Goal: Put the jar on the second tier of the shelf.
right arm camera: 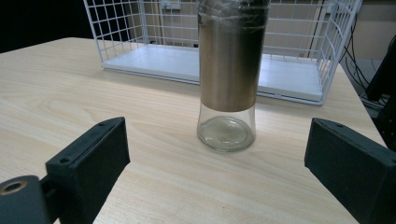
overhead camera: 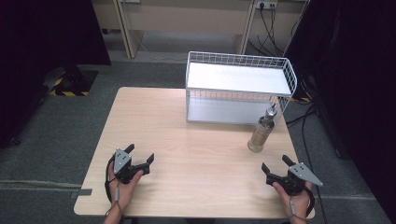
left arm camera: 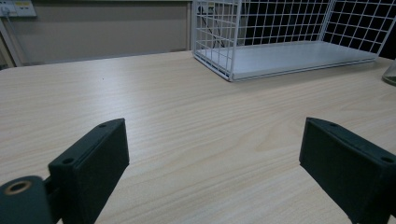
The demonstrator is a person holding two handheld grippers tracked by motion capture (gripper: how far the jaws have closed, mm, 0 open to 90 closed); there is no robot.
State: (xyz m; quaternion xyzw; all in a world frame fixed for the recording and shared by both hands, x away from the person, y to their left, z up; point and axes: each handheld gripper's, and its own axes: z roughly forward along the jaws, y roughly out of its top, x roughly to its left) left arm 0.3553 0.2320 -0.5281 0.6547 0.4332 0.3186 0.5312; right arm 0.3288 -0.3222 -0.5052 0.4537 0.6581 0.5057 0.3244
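Note:
A glass bottle (overhead camera: 261,133) with a bronze sleeve and a clear base stands upright on the wooden table (overhead camera: 196,154), just in front of the right end of a white wire rack (overhead camera: 240,86). My right gripper (overhead camera: 276,166) rests open near the table's front right, a short way in front of the bottle (right arm camera: 227,88), with nothing between its jaws. At the front left my left gripper (overhead camera: 139,156) is open and empty, pointing over bare tabletop toward the rack (left arm camera: 280,42). A sliver of the bottle (left arm camera: 390,73) shows at the right edge of the left gripper view.
The rack has two white shelves and stands at the table's back right. Dark curtains hang at both sides, desks and cables lie beyond the table, and grey carpet surrounds it. The table's left and middle are bare wood.

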